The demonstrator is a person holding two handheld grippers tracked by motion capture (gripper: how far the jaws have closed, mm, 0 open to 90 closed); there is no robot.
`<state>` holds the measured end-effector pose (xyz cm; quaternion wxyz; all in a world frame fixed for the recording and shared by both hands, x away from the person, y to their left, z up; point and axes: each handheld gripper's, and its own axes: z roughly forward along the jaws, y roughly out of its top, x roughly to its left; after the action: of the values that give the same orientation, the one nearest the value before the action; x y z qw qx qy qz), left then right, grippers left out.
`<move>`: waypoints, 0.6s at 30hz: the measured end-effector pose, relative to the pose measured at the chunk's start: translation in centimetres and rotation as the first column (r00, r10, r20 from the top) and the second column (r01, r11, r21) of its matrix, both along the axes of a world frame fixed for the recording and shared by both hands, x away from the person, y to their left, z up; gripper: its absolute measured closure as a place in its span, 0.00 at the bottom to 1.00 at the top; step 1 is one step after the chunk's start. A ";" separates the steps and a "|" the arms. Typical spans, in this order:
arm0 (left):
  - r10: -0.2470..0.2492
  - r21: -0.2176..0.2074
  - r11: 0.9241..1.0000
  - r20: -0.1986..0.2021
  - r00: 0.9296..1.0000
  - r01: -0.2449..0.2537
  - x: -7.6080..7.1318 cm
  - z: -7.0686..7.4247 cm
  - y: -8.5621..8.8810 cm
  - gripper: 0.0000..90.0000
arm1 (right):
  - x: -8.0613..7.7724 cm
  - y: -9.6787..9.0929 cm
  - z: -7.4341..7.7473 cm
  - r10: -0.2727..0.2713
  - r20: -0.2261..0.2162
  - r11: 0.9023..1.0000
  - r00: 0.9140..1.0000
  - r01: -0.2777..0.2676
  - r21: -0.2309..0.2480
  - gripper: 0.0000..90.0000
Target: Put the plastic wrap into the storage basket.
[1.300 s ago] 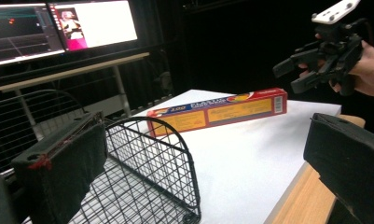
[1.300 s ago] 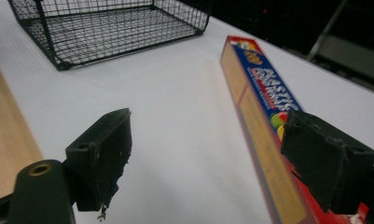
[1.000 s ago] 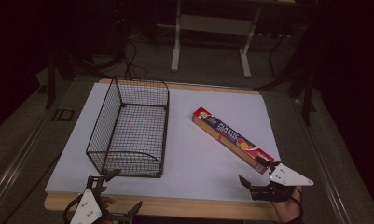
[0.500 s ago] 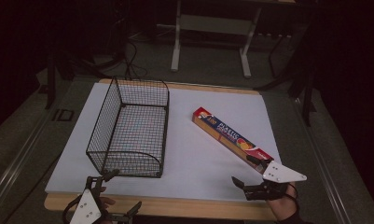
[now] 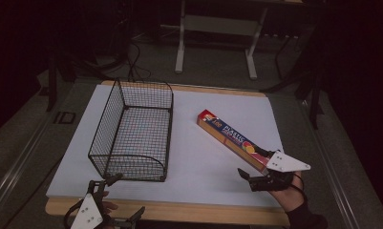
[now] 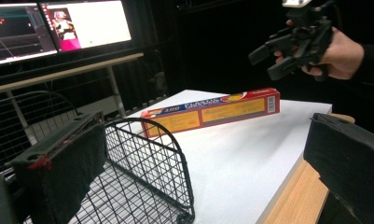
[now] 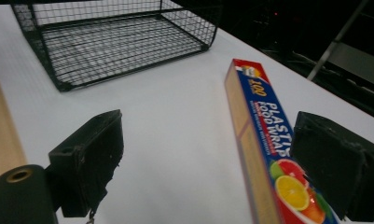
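The wrap box lay flat on the white mat, slanting from mid-table toward the right front, well apart from the wire basket on its left. The right gripper hovered at the box's near end, jaws spread wide — one jaw on each side of it, not touching. The left gripper sat at the table's front edge, just before the basket, jaws wide too.

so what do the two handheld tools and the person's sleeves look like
Both are black plastic with two blocky black jaws and a pale grey three-cornered plate on top: the left tool, whose plate has small dark dots, and the right tool. The right wrist wears a dark sleeve.
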<state>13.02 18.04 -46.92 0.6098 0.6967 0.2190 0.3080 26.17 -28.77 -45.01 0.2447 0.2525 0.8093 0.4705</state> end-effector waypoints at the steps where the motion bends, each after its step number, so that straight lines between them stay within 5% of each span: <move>1: 0.000 -0.001 1.000 0.000 1.000 0.000 0.0 0.0 0.0 0.00 | 0.4 -0.1 0.1 -0.005 -0.003 1.000 1.000 0.005 0.003 0.11; 11: 0.000 0.005 1.000 -0.001 1.000 0.000 0.0 0.0 0.0 0.00 | 3.7 -0.4 0.7 -0.022 -0.026 0.999 0.999 0.021 -0.048 0.11; 18: -0.004 0.006 1.000 0.001 1.000 0.004 -0.1 0.0 0.0 0.00 | 5.6 -0.5 0.1 -0.037 -0.086 0.996 0.996 0.029 -0.089 0.11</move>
<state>12.96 17.99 -46.94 0.6083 0.6988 0.2166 0.3078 31.81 -29.27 -44.90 0.2274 0.2755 0.8348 0.4190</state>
